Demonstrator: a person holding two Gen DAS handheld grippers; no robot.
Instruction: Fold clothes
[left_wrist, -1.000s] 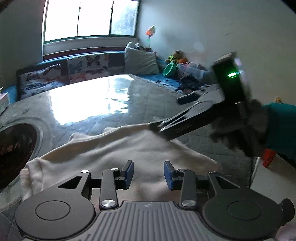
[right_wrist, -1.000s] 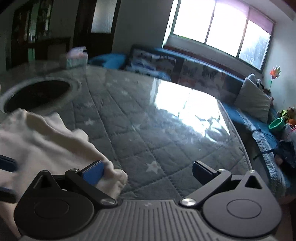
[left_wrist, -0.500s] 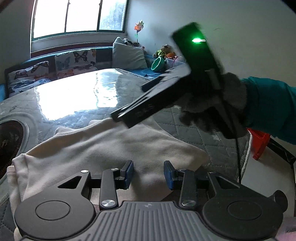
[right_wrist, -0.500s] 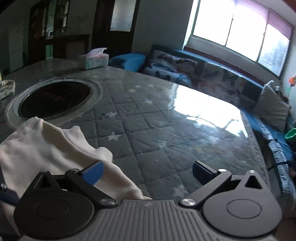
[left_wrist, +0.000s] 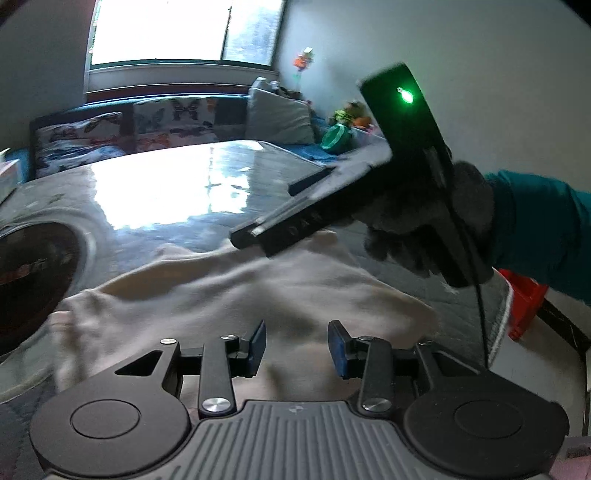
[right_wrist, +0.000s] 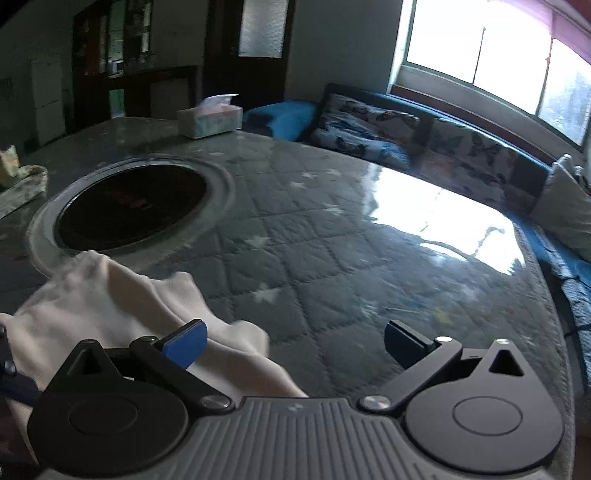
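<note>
A cream garment (left_wrist: 236, 295) lies crumpled on the quilted grey table (left_wrist: 221, 206). My left gripper (left_wrist: 297, 347) hovers just over its near part, blue pads a short way apart and nothing between them. My right gripper (left_wrist: 280, 206), held by a grey-gloved hand (left_wrist: 443, 229) in a teal sleeve, hangs above the garment's far right edge. In the right wrist view the right gripper (right_wrist: 295, 341) stands wide open and empty. There the garment (right_wrist: 110, 306) lies under its left finger, and bare table (right_wrist: 332, 258) shows under the rest.
A round dark inset (right_wrist: 129, 210) with a pale rim sits in the table left of the garment. A tissue box (right_wrist: 208, 118) stands at the far edge. A blue sofa with butterfly cushions (right_wrist: 369, 125) runs under the window. A red object (left_wrist: 524, 306) is on the floor to the right.
The right gripper has drifted over the garment's far edge and risen slightly. Its view has swung left, showing more of the round inset. The left gripper shifted a little; both openings look unchanged.
</note>
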